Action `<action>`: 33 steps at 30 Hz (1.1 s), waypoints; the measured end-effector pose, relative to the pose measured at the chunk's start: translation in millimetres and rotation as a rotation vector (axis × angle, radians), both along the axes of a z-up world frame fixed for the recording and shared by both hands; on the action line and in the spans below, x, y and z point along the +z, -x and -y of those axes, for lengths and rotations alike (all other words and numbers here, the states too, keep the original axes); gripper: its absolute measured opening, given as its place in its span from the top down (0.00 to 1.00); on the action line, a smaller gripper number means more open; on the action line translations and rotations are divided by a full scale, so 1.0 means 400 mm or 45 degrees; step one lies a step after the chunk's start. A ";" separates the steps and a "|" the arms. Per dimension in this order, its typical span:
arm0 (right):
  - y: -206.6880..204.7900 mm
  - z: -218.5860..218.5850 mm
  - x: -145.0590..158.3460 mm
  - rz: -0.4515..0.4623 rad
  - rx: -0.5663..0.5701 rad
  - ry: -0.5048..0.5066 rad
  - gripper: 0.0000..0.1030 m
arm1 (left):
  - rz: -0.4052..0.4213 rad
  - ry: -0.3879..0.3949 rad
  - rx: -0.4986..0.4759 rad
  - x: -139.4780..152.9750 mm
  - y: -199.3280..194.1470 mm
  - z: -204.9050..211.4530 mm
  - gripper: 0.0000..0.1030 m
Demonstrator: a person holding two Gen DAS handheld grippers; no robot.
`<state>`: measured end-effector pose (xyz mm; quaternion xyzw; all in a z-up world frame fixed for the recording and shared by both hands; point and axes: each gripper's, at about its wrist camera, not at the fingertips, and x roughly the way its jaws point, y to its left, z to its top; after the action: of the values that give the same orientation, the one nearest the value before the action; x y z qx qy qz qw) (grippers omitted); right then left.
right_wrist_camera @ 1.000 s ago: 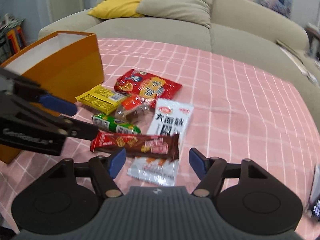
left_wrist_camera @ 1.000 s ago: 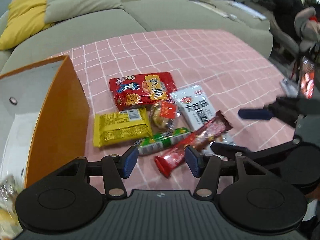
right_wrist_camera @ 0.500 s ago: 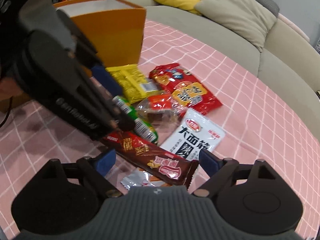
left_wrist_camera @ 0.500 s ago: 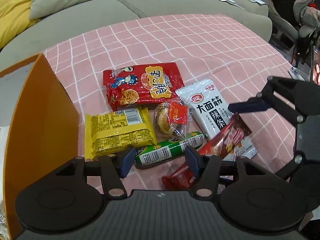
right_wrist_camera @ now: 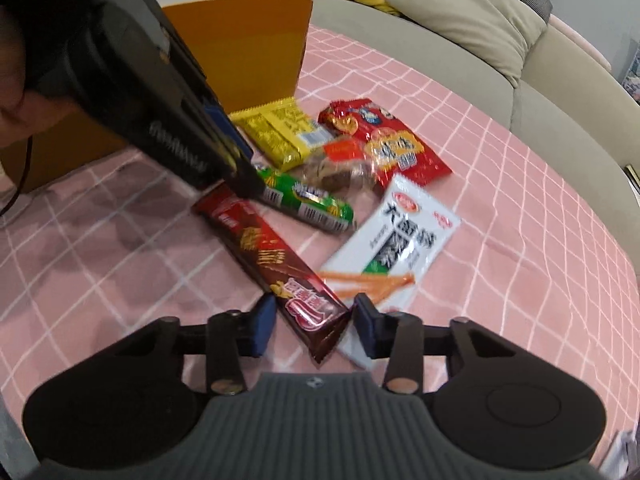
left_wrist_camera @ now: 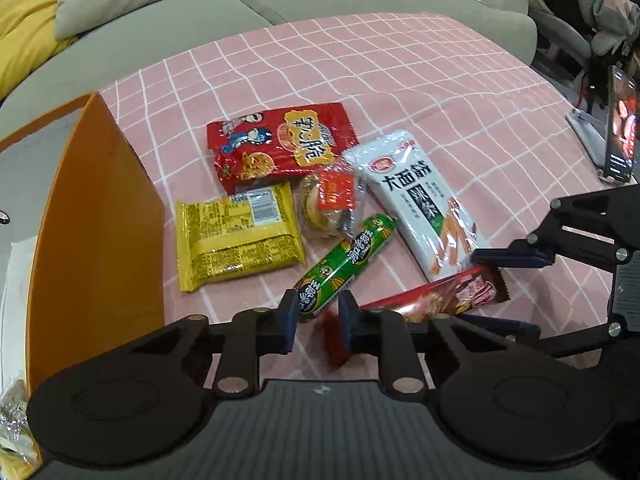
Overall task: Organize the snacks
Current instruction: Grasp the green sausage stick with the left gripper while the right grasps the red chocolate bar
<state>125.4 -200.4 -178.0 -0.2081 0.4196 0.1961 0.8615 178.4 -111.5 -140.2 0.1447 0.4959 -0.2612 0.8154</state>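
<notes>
Several snacks lie on the pink checked cloth (left_wrist_camera: pixel 420 80). My left gripper (left_wrist_camera: pixel 317 316) is closing its jaws on the near end of the green sausage stick (left_wrist_camera: pixel 348 256), and its pads press it from both sides. The right gripper (right_wrist_camera: pixel 316 324) is closing across the width of the brown chocolate bar (right_wrist_camera: pixel 272 256) at its near end, pads against both edges. Seen from the left wrist, the right gripper (left_wrist_camera: pixel 472 290) pinches the bar (left_wrist_camera: pixel 440 296) from the right. Untouched are a yellow packet (left_wrist_camera: pixel 236 240), a red packet (left_wrist_camera: pixel 280 140), a white packet (left_wrist_camera: pixel 416 200) and a clear-wrapped pastry (left_wrist_camera: pixel 328 204).
An open orange box (left_wrist_camera: pixel 100 220) stands at the left of the snacks, also in the right wrist view as the orange box (right_wrist_camera: pixel 248 40). A phone on a stand (left_wrist_camera: pixel 616 128) sits at the cloth's right edge. A grey sofa (left_wrist_camera: pixel 160 36) with cushions runs behind.
Both pairs of jaws have narrowed. The left gripper went from open above the snacks to clamping the sausage's end. The right gripper rolled, came lower and closed around the chocolate bar's end.
</notes>
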 end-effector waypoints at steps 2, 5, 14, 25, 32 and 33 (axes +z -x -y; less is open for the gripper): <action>0.012 0.016 0.005 -0.034 -0.049 -0.016 0.67 | -0.015 -0.012 -0.025 -0.001 0.007 0.003 0.79; 0.025 0.049 0.011 -0.097 -0.141 -0.058 0.69 | -0.012 -0.066 -0.098 -0.008 0.024 0.019 0.79; 0.038 0.043 0.036 -0.111 -0.116 -0.180 0.55 | 0.041 -0.110 -0.123 -0.011 0.017 0.038 0.73; -0.012 -0.020 0.016 -0.114 -0.074 -0.160 0.68 | 0.085 -0.138 -0.175 -0.031 -0.021 0.068 0.55; -0.005 0.011 0.011 -0.166 -0.218 -0.230 0.74 | 0.022 -0.078 -0.134 -0.047 -0.022 0.070 0.71; -0.006 0.016 0.011 -0.171 -0.244 -0.236 0.75 | 0.022 -0.078 -0.122 -0.047 -0.019 0.071 0.71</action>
<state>127.6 -206.7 -173.8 -0.0732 0.4744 0.1644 0.8617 186.2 -139.8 -158.8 0.1953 0.4893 -0.2833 0.8014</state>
